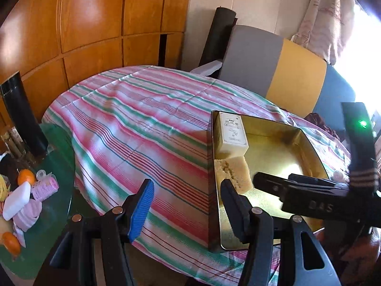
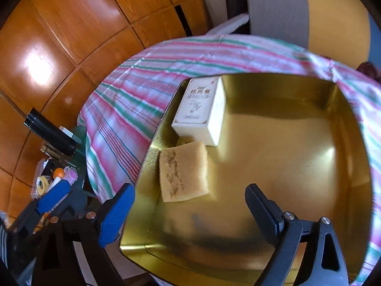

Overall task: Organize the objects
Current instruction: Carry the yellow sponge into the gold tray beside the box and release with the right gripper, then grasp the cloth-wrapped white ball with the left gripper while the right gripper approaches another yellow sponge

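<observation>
A gold metal tin [image 2: 285, 157] sits on the striped cloth; it also shows in the left wrist view [image 1: 307, 147]. Inside lie a white box [image 2: 202, 109] at the far left corner and a tan sponge [image 2: 183, 171] just in front of it; both show in the left wrist view, box [image 1: 232, 133] and sponge [image 1: 234, 174]. My right gripper [image 2: 190, 211] is open and empty, hovering over the tin's near part. My left gripper [image 1: 188, 207] is open and empty above the cloth, left of the tin. The right gripper's body [image 1: 309, 197] reaches over the tin.
A green side table [image 1: 54, 205] at the left holds oranges [image 1: 25, 176], a white bar [image 1: 16, 203], pink items [image 1: 45, 187] and a black flask [image 1: 22, 116]. Wooden cabinet doors [image 1: 95, 23] stand behind. A grey, yellow and blue cushion [image 1: 273, 66] lies beyond the striped cloth [image 1: 133, 124].
</observation>
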{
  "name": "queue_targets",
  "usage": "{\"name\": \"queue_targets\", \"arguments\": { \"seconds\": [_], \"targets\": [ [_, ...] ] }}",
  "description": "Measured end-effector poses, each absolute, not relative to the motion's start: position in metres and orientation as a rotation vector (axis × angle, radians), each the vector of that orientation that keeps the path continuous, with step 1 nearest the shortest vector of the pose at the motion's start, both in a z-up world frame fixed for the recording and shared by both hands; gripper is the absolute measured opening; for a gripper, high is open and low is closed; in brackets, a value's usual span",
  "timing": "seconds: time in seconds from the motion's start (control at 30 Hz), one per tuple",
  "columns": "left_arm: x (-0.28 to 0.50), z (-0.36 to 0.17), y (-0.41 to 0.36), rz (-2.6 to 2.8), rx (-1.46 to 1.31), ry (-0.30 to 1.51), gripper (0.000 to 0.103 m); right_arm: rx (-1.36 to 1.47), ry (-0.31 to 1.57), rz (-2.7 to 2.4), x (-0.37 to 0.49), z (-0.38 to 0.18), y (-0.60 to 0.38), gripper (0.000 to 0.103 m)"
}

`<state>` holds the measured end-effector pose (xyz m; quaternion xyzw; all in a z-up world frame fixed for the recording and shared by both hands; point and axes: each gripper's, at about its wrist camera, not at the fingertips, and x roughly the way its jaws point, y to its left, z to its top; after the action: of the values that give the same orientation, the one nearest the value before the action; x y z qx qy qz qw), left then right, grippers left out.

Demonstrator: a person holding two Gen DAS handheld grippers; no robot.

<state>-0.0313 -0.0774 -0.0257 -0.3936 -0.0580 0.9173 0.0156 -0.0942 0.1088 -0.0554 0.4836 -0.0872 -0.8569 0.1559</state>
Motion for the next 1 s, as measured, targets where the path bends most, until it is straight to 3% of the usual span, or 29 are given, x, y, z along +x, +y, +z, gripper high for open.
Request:
{"name": "queue_targets", "arguments": {
  "seconds": [0.53,0.77,1.0],
  "targets": [
    [-0.024,-0.020,-0.035,2.760,-1.191,-0.079,0.058,1.264,-0.214,-2.676,-0.025,-0.026,0.184,0.103],
    [-0.023,-0.012,0.008,2.634,-1.129,0.020,0.058,1.265,-0.340,-2.817,0.027,-0.013,0.267,0.103],
    [-0.017,-0.009,0.095,2.342,-1.045,0.157,0.058,1.273,-0.630,-3.141,0.113,0.011,0.392,0.103]
  ]
}}
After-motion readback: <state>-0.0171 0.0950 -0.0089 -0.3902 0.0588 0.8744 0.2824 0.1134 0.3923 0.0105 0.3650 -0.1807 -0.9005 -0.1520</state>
